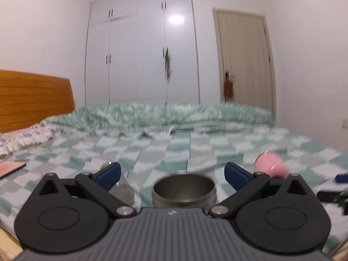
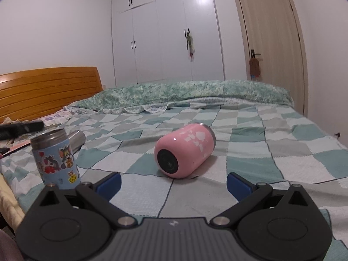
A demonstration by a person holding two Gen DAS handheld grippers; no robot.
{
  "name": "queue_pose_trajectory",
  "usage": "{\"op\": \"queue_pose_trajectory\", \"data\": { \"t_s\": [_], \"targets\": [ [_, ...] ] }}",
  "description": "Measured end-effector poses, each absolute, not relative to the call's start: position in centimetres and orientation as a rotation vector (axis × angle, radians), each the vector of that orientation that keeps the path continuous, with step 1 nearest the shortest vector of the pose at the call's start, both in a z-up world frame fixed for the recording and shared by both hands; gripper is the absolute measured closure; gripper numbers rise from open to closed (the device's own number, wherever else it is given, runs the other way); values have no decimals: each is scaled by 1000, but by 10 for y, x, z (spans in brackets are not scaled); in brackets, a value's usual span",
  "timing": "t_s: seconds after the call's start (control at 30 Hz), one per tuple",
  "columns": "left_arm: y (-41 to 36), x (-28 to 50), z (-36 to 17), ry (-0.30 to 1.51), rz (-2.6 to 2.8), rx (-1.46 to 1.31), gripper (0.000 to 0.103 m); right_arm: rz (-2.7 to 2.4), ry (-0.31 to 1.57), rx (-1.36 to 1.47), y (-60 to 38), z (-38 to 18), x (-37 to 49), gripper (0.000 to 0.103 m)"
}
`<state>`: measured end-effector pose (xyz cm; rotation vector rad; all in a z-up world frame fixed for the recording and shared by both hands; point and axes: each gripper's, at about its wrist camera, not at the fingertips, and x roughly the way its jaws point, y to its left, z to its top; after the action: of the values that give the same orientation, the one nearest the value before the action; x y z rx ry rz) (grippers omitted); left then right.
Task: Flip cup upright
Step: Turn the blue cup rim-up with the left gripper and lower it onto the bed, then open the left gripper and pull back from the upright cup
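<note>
Cup trouble is plain enough from where I stand: the pink cup (image 2: 184, 151) lies on its side on the checked bedspread (image 2: 282, 143), its dark base turned toward the near edge and its mouth pointing away toward the pillows. It rests in a shallow dip of the soft cover, which I'd guess is what keeps it from rolling. It sits straight ahead of the right gripper (image 2: 174, 181), a little beyond the fingertips and not touching them; the jaws are spread wide and hold nothing, lined up as if to close across the cup's body.

The left gripper (image 1: 173, 174) is likewise spread wide and grasping nothing. Right between its fingers stands the cartoon-sticker cup (image 2: 55, 157), already upright with its steel mouth open to the ceiling, near the left edge of the bed. The picture does not show whether the fingers touch it.

By count: two grippers and three drinking vessels — one pink cup down, one sticker cup standing, and a steel tumbler (image 2: 77, 140) on its side just behind the sticker cup. A flat reddish book (image 1: 9, 167) lies farther left.
</note>
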<state>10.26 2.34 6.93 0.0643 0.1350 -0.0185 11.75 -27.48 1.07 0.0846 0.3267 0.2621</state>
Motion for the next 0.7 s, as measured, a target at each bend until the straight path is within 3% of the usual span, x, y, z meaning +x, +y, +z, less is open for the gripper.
{"op": "queue_pose_trajectory", "data": {
  "t_s": [0.23, 0.7],
  "targets": [
    [31, 47, 82, 103, -50, 70, 0, 251, 263, 85, -272, 24, 79, 0],
    [33, -11, 6, 164, -8, 26, 0, 172, 315, -19, -260, 10, -6, 0]
  ]
}}
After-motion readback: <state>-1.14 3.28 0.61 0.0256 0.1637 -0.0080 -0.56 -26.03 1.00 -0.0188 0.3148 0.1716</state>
